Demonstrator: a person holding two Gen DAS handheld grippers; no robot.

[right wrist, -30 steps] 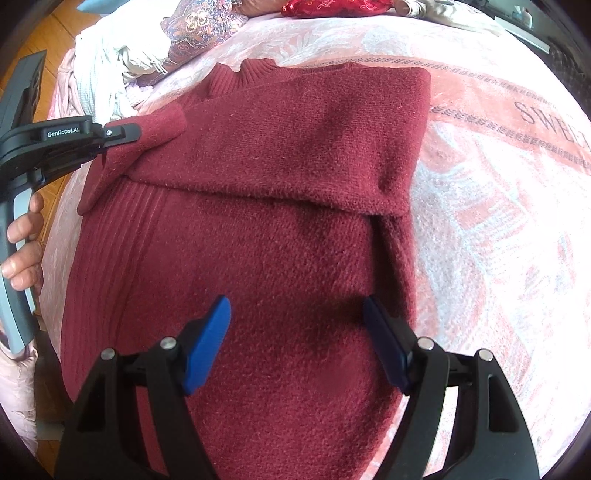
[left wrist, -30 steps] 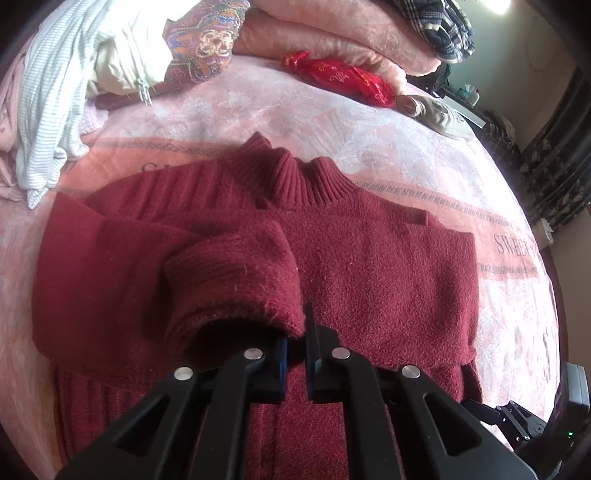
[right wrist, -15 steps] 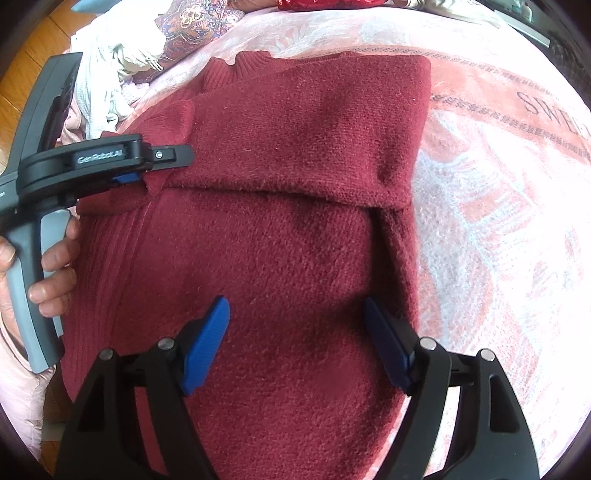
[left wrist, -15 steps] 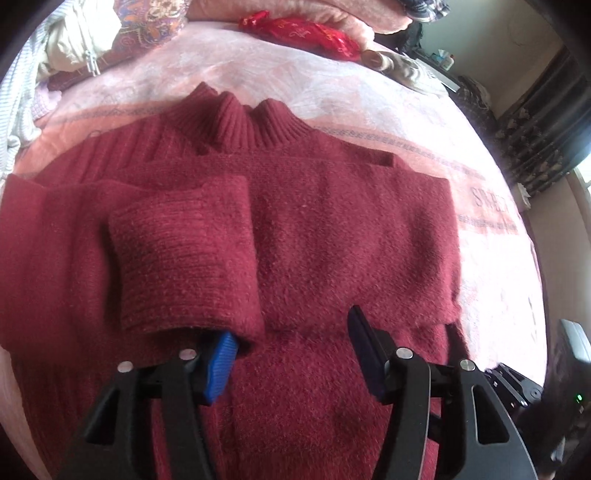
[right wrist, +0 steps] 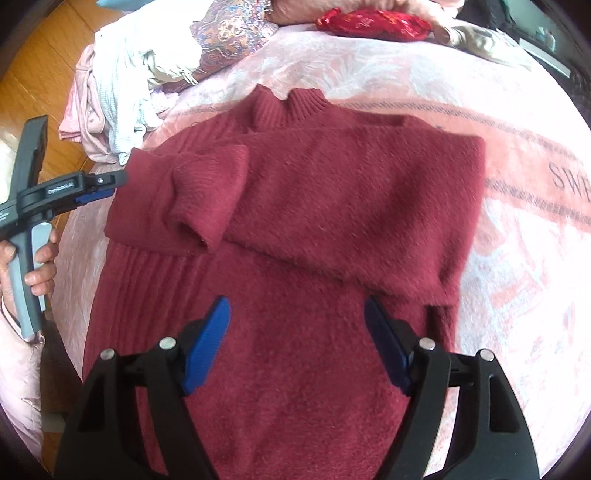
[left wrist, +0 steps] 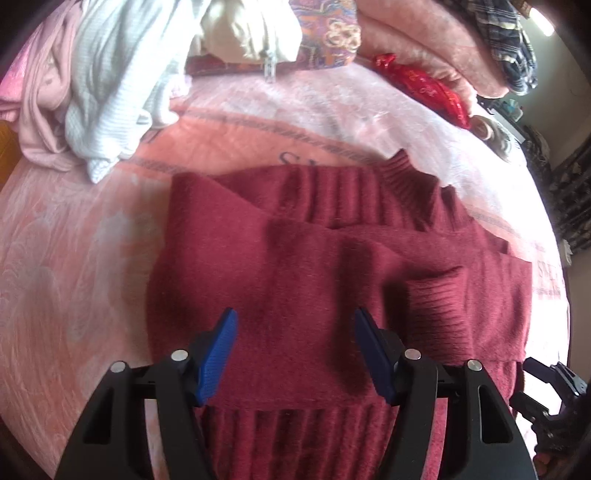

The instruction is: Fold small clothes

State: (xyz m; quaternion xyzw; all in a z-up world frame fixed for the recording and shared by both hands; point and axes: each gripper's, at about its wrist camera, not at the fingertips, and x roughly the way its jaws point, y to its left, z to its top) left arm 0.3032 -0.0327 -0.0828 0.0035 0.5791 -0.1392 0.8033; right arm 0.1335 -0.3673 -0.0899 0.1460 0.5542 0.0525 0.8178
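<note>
A dark red turtleneck sweater lies flat on the pink bed blanket, both sleeves folded across its chest. One ribbed cuff rests on the body, to the right of my left gripper. That gripper hovers over the sweater's left part; its jaws are opening and no cloth is pinched between them. My right gripper stands open above the lower body of the sweater, gripping nothing. Its view shows the cuff and the left gripper at the sweater's left edge, held by a hand.
A heap of clothes lies at the bed's far left: a white ribbed garment, pink cloth and a patterned fabric. A red packet and folded pink bedding lie at the back. Wooden floor shows beyond the bed's left edge.
The left gripper let go of the sleeve cuff, opened, and swung left to the sweater's left side. The right gripper drew back a little, so more of the sweater shows.
</note>
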